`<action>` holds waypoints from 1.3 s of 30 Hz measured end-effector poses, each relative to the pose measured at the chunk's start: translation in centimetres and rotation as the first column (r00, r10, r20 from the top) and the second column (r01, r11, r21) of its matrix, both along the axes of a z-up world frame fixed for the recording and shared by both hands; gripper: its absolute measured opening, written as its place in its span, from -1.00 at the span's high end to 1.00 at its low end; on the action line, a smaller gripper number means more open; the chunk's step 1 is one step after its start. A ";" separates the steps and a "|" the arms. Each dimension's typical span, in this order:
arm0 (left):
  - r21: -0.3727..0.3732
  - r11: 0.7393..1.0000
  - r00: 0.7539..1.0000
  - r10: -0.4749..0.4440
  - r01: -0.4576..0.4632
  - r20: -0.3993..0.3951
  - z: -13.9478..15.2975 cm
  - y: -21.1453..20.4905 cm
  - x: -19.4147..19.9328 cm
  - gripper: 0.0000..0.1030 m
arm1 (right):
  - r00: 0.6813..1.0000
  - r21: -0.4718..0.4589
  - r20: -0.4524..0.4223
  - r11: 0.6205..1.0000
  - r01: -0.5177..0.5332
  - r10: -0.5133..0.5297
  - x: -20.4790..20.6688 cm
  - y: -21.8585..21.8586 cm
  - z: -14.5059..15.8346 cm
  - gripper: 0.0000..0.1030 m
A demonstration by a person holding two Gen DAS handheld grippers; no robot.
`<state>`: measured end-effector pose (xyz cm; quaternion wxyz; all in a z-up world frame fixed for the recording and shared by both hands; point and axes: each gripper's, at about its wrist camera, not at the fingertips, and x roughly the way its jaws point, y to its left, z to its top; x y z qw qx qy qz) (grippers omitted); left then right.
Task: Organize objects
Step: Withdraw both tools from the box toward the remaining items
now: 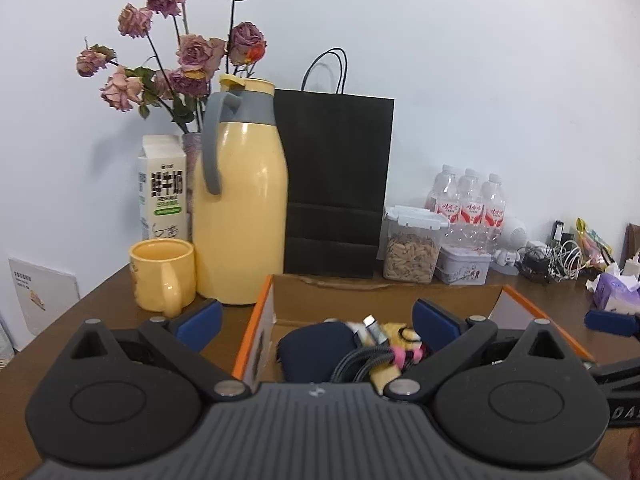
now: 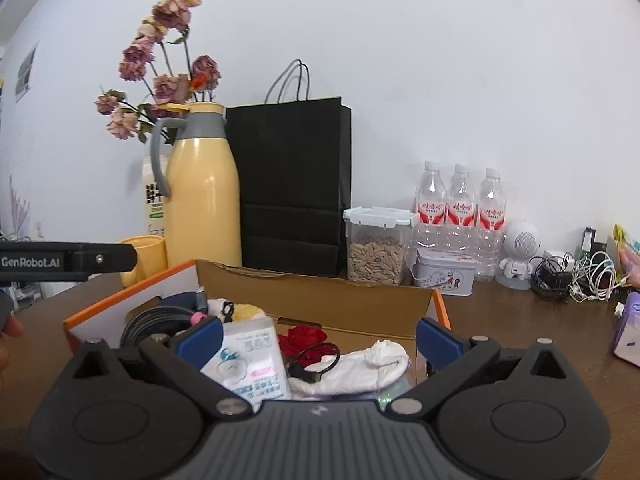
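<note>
An open cardboard box with orange edges [image 1: 256, 320] [image 2: 320, 292] sits on the brown table. In it lie a dark blue pouch [image 1: 316, 348], a coiled grey cable [image 1: 360, 360] [image 2: 156, 320], a yellow plush toy [image 1: 400, 332], a white packet [image 2: 252, 356], a red cloth flower [image 2: 302, 338], a black cable [image 2: 316, 360] and a white sock [image 2: 360, 368]. My left gripper [image 1: 316, 320] is open and empty above the box's left part. My right gripper [image 2: 320, 336] is open and empty above the box's right part.
Behind the box stand a yellow mug [image 1: 162, 274], a yellow thermos jug [image 1: 240, 208], a milk carton [image 1: 162, 188], dried roses [image 1: 180, 56], a black paper bag [image 1: 334, 184], a seed jar [image 2: 376, 244], a tin [image 2: 444, 274], three water bottles [image 2: 460, 208], chargers [image 2: 572, 276] and a purple tissue pack [image 2: 630, 328].
</note>
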<state>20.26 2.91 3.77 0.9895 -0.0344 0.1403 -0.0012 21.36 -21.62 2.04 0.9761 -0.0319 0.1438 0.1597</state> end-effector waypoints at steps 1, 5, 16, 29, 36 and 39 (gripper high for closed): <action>0.003 1.000 1.000 0.004 -0.004 -0.005 -0.1 0.2 -0.4 -1.00 | 1.000 -0.004 0.004 1.000 -0.005 0.005 -0.5 -0.1 0.0 -1.00; 0.011 1.000 0.999 0.017 -0.016 -0.047 -1.2 1.2 -1.7 -1.00 | 1.000 -0.023 0.006 1.000 -0.019 0.019 -2.1 0.0 -0.4 -1.00; 0.045 0.999 0.981 0.036 -0.028 -0.191 -4.5 3.6 -4.3 -1.00 | 0.996 -0.095 -0.067 0.993 -0.070 0.064 -5.7 0.5 -2.8 -1.00; 0.009 0.999 0.961 0.034 -0.033 -0.273 -5.9 4.2 -4.9 -1.00 | 0.957 -0.129 -0.249 0.975 -0.182 0.146 -5.9 2.1 -5.0 0.00; 0.011 1.000 0.960 0.028 -0.026 -0.279 -6.0 4.0 -4.8 -1.00 | 0.935 -0.094 -0.318 0.976 -0.195 0.156 -5.2 2.4 -5.5 0.24; 0.014 1.000 0.957 0.030 -0.027 -0.288 -6.1 4.0 -4.6 -1.00 | 0.929 -0.088 -0.329 0.974 -0.207 0.168 -5.1 2.5 -5.6 0.52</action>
